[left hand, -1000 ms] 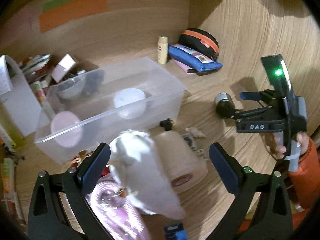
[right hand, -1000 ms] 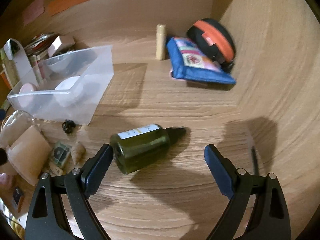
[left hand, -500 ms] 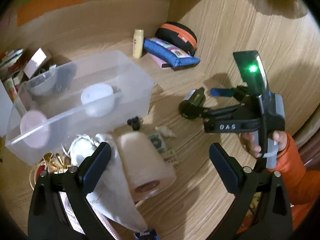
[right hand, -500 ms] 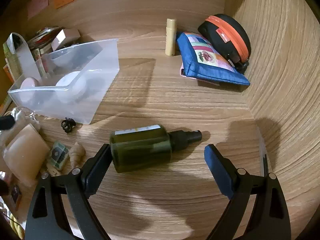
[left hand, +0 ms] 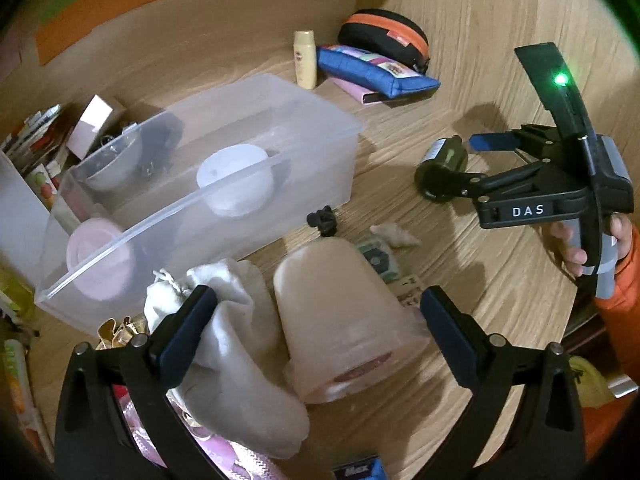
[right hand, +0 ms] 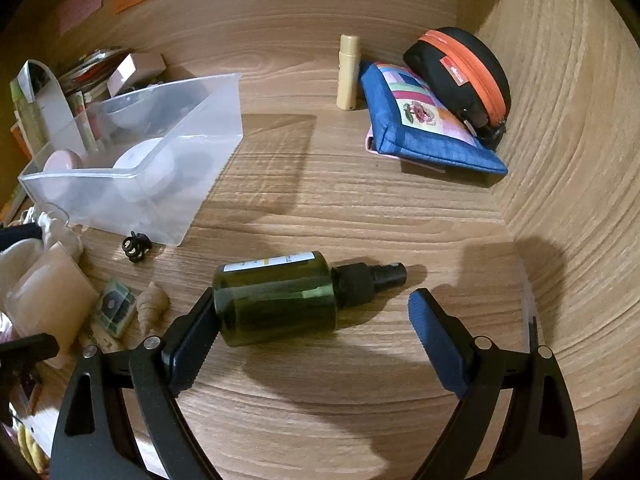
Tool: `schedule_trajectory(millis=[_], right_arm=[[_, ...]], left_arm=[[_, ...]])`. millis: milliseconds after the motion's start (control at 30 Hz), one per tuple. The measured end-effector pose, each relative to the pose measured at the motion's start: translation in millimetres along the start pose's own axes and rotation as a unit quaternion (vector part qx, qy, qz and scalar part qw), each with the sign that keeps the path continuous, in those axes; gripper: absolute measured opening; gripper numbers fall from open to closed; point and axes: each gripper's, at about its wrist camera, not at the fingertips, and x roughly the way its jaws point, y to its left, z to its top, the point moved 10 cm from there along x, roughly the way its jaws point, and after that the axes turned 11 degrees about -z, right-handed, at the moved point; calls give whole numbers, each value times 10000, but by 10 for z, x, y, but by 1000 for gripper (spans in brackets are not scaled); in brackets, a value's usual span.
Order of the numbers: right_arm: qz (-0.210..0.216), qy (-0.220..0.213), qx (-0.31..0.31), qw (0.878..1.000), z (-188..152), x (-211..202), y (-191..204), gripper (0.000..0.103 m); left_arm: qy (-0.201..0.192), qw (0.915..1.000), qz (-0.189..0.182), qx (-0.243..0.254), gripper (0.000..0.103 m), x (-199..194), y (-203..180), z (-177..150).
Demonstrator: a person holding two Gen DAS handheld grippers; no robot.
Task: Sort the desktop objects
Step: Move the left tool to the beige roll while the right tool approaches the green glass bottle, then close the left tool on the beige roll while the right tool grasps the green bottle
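A dark green spray bottle [right hand: 276, 300] lies on its side on the wooden desk, between the fingers of my open right gripper [right hand: 308, 328]; its base touches the left finger. It also shows in the left wrist view [left hand: 442, 172]. My left gripper [left hand: 312, 320] is open over a beige plastic cup [left hand: 340, 320] lying on its side and a white cloth pouch [left hand: 236, 344]. A clear plastic bin [left hand: 320, 120] holds a white round jar [left hand: 236, 184], a pink jar [left hand: 96, 256] and a clear bowl [left hand: 116, 160].
A blue pouch [right hand: 424, 120], a black and orange case [right hand: 460, 76] and a cream tube [right hand: 347, 72] sit at the back corner. A black clip [right hand: 136, 246], a shell [right hand: 152, 306] and a small green packet [right hand: 116, 308] lie near the bin. Boxes crowd the left.
The left gripper let go of the white pouch, which now lies beside the cup, and dropped lower over them. The right gripper moved in around the green bottle, which turned sideways.
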Motion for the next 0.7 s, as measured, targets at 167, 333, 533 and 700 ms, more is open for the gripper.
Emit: schedule_trajectory(millis=[167, 333, 533, 700], right_arm=[[33, -86, -6, 10000, 9, -53, -9, 91], [131, -116, 161, 9997, 12, -93, -37, 91], [127, -138, 164, 9997, 7, -114, -32, 91], [122, -225, 112, 9996, 3, -156, -42, 91]], left_arm=[[-18, 9993, -258, -258, 102, -183, 42, 11], [-622, 9971, -343, -276, 102, -540, -79, 262], [-532, 9968, -597, -46, 102, -380, -383, 342], [179, 9984, -400, -352, 101, -10, -193, 61]])
